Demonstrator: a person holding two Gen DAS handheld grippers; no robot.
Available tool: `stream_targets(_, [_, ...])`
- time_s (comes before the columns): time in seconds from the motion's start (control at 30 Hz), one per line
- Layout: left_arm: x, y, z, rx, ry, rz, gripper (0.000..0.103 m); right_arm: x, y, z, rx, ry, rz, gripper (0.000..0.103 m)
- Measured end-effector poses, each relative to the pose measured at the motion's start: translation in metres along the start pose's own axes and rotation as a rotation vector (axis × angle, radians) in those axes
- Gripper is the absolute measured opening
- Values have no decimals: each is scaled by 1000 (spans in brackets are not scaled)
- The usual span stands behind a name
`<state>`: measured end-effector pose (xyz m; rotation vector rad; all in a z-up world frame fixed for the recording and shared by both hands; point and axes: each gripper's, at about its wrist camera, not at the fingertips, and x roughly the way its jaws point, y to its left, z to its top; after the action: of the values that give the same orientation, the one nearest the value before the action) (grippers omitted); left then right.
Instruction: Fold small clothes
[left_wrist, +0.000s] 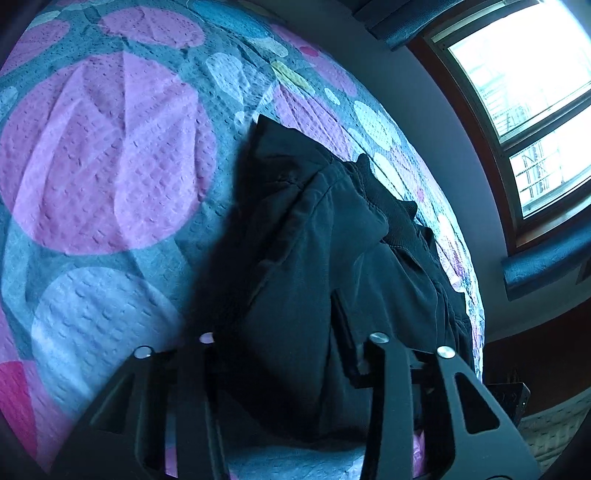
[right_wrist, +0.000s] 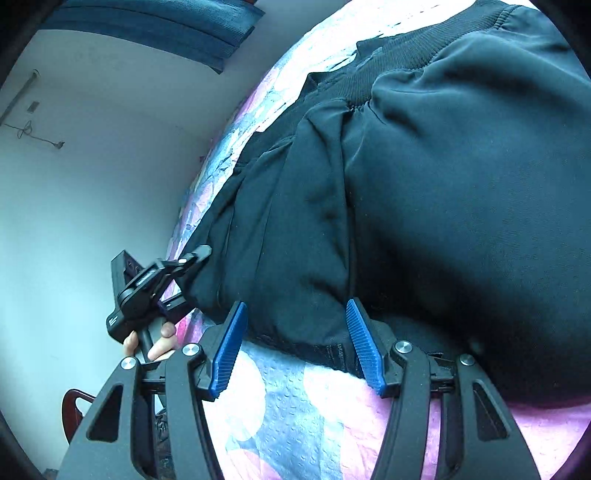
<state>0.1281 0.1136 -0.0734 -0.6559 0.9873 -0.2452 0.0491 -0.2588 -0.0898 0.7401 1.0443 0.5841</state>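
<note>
A dark padded jacket (left_wrist: 332, 236) with ribbed cuffs lies bunched on a bedspread (left_wrist: 110, 147) patterned with pink and pale blue circles. In the left wrist view, my left gripper (left_wrist: 291, 332) is pushed into the jacket's near edge, and the cloth hides its fingertips. The right wrist view shows that left gripper (right_wrist: 184, 273), held by a hand (right_wrist: 162, 339), clamped on the jacket's left corner at the bed's edge. My right gripper (right_wrist: 295, 332) stands open at the jacket's near hem (right_wrist: 325, 350). A fold of jacket (right_wrist: 461, 184) bulges between its blue pads (right_wrist: 229, 347).
The bed's edge (right_wrist: 192, 206) runs beside a pale wall (right_wrist: 92, 184). A bright window (left_wrist: 535, 110) with a dark wooden frame stands beyond the bed. Blue curtain fabric (left_wrist: 546, 266) hangs below the window. Dark red furniture (right_wrist: 74, 402) sits low beside the bed.
</note>
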Motion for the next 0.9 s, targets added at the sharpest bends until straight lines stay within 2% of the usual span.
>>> stream_targets(0.07, [4,-1,-1,-17,5,14,23,-3,-4,-1,1,-5,6,56])
stream_targets(0.2, [-5,-10,-3,21,-29,32,20,-18,4,2,13,-19,-7,56])
stream_targets(0.3, [-8,-13,-4,31,-39,38,20,-34,17,19,-20,-86,-23,57])
stream_targets(0.37, [-7,-13,-4,33,-39,42,20,-34,19,38,-1,-107,1,57])
stream_targets(0.43, [-7,-12,-4,32,-36,43,20,-26,17,57,9,-115,21,57])
stream_targets(0.53, [-6,-8,-5,27,-29,43,20,-2,9,80,27,-98,-8,57])
stream_targets(0.6, [-3,-5,-5,28,-21,41,21,20,1,88,42,-54,-60,57])
stream_targets(0.67, [-1,-3,-4,28,-11,42,23,29,2,89,20,-52,-98,57])
stream_targets(0.77, [-2,-1,1,34,-5,5,32,15,16,85,-16,-72,-100,57])
stream_targets(0.83, [2,0,4,36,15,-24,47,5,19,75,-4,-77,-73,57])
stream_targets(0.9, [4,-2,8,48,33,-84,68,-5,24,58,-16,-69,-33,57])
